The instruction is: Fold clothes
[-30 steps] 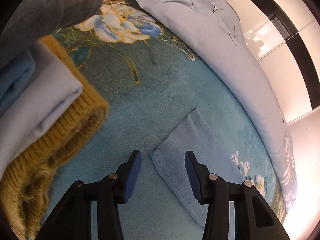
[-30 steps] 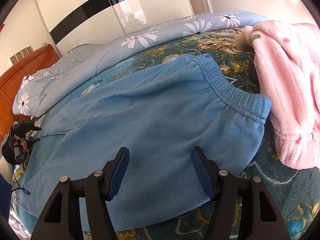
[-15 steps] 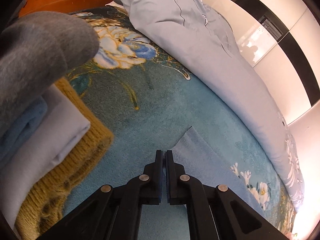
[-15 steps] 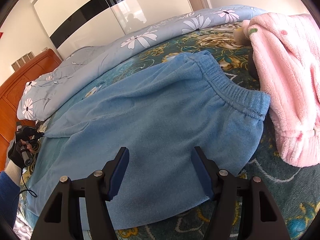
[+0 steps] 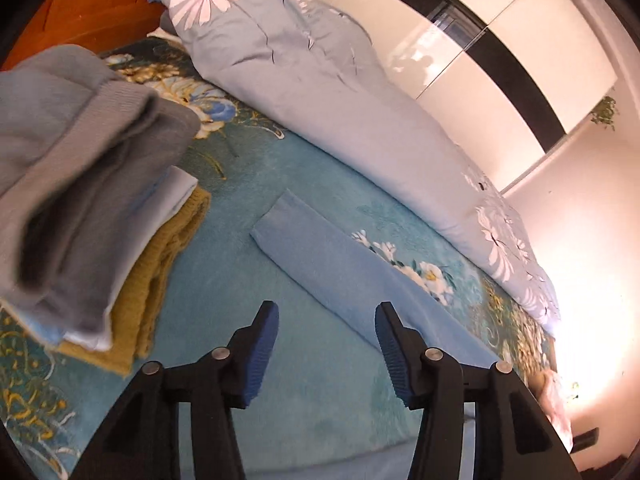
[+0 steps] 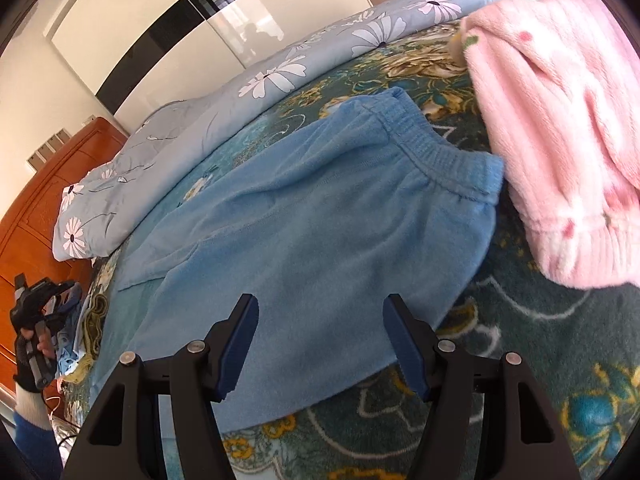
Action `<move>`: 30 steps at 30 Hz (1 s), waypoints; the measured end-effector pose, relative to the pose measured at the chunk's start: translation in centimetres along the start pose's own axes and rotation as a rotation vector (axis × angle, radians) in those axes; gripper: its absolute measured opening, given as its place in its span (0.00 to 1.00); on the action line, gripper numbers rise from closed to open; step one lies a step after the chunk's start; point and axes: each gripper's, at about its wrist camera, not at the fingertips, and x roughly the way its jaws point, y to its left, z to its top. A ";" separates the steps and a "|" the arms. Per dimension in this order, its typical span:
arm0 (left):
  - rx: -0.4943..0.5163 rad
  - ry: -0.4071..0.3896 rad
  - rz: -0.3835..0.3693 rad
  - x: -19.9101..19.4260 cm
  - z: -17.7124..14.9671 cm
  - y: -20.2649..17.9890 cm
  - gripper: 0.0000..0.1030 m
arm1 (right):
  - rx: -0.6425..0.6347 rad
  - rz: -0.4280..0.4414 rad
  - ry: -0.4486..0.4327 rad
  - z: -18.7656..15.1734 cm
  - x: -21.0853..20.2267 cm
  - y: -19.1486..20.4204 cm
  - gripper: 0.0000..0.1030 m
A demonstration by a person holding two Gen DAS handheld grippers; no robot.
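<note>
Blurred grey garment [image 5: 80, 168], pink fleece [image 6: 560, 128] cut off at edge

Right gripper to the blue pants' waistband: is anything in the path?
Nothing visible blocks it. The right gripper is open above the blue pants, and bare fabric runs up to the waistband. The pink garment lies just beyond the waistband, to the right.

So the trousers [image 6: 320, 236] lie flat across the bed [image 6: 540, 360], waistband end toward the right, right next to a fleece garment [image 6: 560, 128]. Leg end [image 5: 320, 248] runs left toward a stack of folded clothes [image 5: 92, 208]. A duvet [image 5: 320, 92] runs along the far side behind everything.
</note>
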 end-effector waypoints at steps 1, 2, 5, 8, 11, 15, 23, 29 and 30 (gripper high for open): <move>0.015 -0.020 -0.005 -1.8 -1.4 0.1 0.56 | 0.006 0.001 -0.002 -0.4 -0.6 -0.3 0.64; 0.025 -0.040 -0.004 -3.3 -2.9 0.6 0.60 | 0.012 0.001 -0.003 -0.8 -1.2 -0.5 0.64; 0.001 -0.085 0.054 -6.5 -7.7 3.8 0.64 | 0.021 -0.017 -0.026 -1.8 -3.3 -1.7 0.64; -0.111 -0.090 0.111 -7.7 -11.8 7.9 0.64 | 0.082 -0.033 -0.030 -2.4 -4.6 -3.6 0.64; -0.206 -0.057 0.038 -7.4 -14.1 9.6 0.65 | 0.126 -0.030 -0.027 -3.0 -4.9 -5.0 0.64; -0.331 -0.014 -0.060 -7.0 -17.2 11.9 0.63 | 0.144 -0.009 -0.034 -3.3 -4.6 -5.5 0.64; -0.394 -0.028 -0.102 -5.3 -18.5 12.2 0.63 | 0.196 0.084 -0.038 -1.9 -2.8 -5.5 0.64; -0.420 -0.069 -0.136 -4.6 -18.1 12.5 0.63 | 0.252 0.106 -0.061 0.3 -0.6 -6.2 0.64; -0.423 -0.072 -0.139 -4.6 -18.1 12.5 0.63 | 0.271 0.114 -0.065 0.6 -0.4 -6.5 0.64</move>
